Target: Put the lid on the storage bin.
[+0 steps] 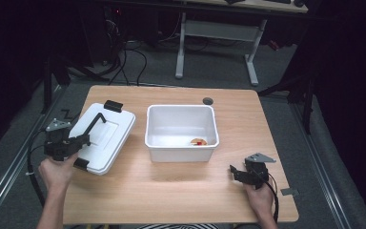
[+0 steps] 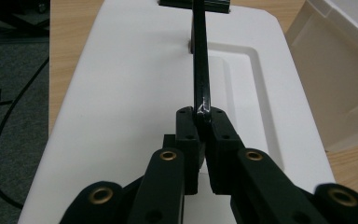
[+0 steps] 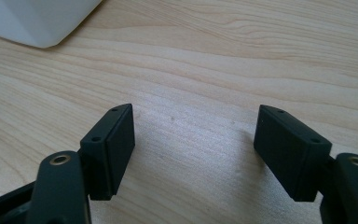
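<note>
1. Nearest the high camera, the right hand-held gripper (image 1: 238, 172) hangs low over the desk (image 1: 181, 191), on the near side of the white bin (image 1: 181, 143) and off toward its right corner.
2. Its jaws stand wide apart in the right gripper view, nothing but bare wood grain between them (image 3: 193, 154).
3. Over to the left of the bin, the left hand-held gripper (image 1: 86, 139) is clamped tight on the lid's black handle (image 2: 201, 79) — the left gripper view shows both pads squeezing the thin bar.
4. The white lid (image 1: 103, 138) sits just left of the bin, close to its wall; it looks tilted, its far end with the black clip (image 1: 113, 105) toward the back of the desk.
5. Inside the bin, a small red and yellow object (image 1: 199, 141) rests in the near right corner; what it is can't be told.
6. A dark round grommet (image 1: 208, 100) sits just behind the bin's far right corner.
</note>
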`<state>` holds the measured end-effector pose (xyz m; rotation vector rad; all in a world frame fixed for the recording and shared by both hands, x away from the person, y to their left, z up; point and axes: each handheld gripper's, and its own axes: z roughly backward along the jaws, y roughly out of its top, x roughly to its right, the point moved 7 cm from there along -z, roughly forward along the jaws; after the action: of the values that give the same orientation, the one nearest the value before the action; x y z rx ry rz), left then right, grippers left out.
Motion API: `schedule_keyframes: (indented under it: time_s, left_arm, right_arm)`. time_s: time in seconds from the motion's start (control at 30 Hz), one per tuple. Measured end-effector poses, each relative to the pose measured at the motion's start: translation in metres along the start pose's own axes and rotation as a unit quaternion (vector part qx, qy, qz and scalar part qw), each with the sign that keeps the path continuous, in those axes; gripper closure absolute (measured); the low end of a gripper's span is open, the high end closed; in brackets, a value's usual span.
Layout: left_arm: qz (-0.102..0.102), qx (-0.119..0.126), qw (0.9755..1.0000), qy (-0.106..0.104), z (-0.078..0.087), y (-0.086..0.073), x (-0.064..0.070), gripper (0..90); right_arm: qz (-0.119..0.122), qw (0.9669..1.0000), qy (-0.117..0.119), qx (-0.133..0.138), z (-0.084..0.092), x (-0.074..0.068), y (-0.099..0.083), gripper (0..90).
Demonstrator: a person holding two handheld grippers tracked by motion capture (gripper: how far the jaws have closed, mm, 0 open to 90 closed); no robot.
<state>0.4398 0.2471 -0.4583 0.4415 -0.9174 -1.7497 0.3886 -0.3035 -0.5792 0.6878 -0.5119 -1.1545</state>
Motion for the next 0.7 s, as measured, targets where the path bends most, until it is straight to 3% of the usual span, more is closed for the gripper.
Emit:
schedule_keyframes:
  time_s: [0.2,0.4,0.7]
  left_arm:
    - [-0.006,0.007,0.9999,-0.012,0.007,0.015,0.002,85.1]
    - [-0.019,0.015,0.999,-0.038,0.01,0.032,0.014,85.1]
    - [-0.035,0.025,0.9975,-0.056,0.01,0.054,0.028,85.1]
  right_arm:
    - [0.0,1.0,0.0,0.0,0.0,0.0,0.0,29.0]
    - [0.001,1.0,0.0,0.0,0.0,0.0,0.0,29.0]
    - [0.0,1.0,0.001,0.0,0.0,0.0,0.0,29.0]
